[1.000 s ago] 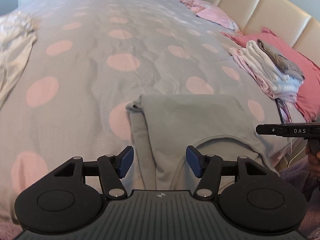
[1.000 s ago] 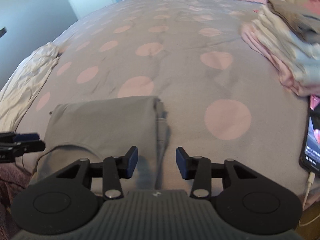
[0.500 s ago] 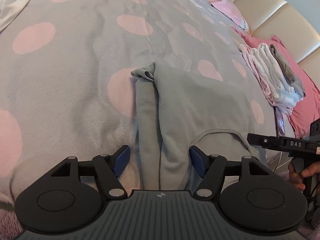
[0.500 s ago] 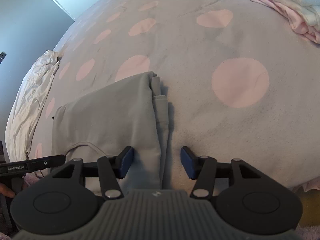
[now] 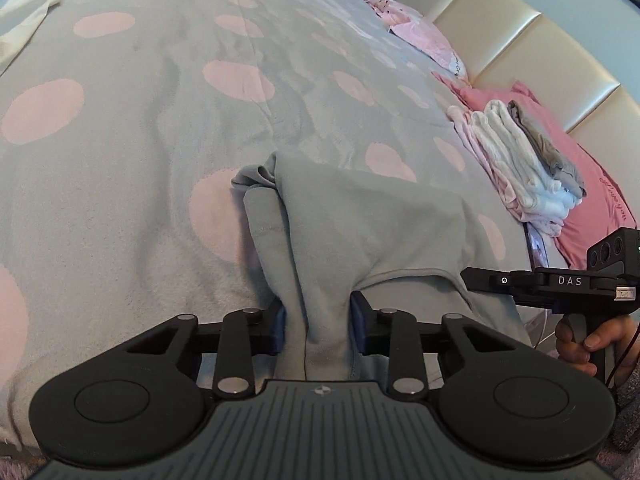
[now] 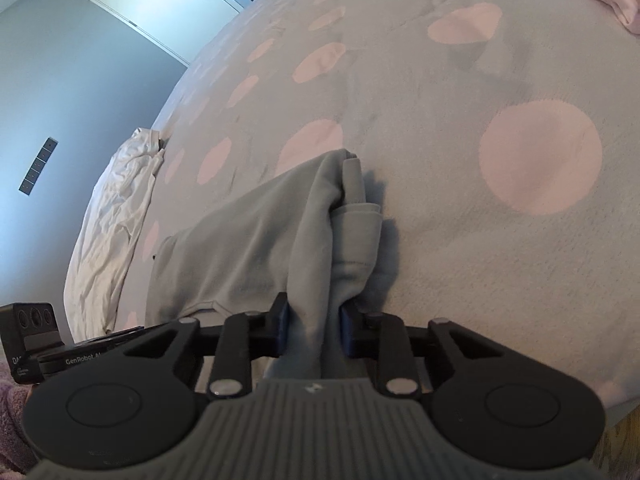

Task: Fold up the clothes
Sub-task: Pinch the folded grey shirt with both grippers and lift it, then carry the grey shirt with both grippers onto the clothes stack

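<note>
your left gripper [image 5: 318, 330] has just been closing, and its blue pads now pinch a bunched ridge of the grey sweatshirt [image 5: 372, 232] at the near edge, cloth squeezed between them. your right gripper [image 6: 313, 330] has just been closing as well and is clamped on the opposite near corner of the same garment, the fabric gathered into a vertical fold between its pads. the sweatshirt lies partly folded on the grey bedspread with pink dots [image 5: 132, 128], close to the near side of the bed, its neckline curving between your two grips and a sleeve tucked along each side. from the left view your right hand [image 5: 596, 340] shows at the right edge, wrapped around the other tool's handle. a stack of folded clothes [image 5: 524, 160] sits on a pink pillow [image 5: 592, 184] by the cream headboard [image 5: 532, 44], well apart from the sweatshirt. a crumpled white sheet [image 6: 112, 216] lies at the bed's far side.
</note>
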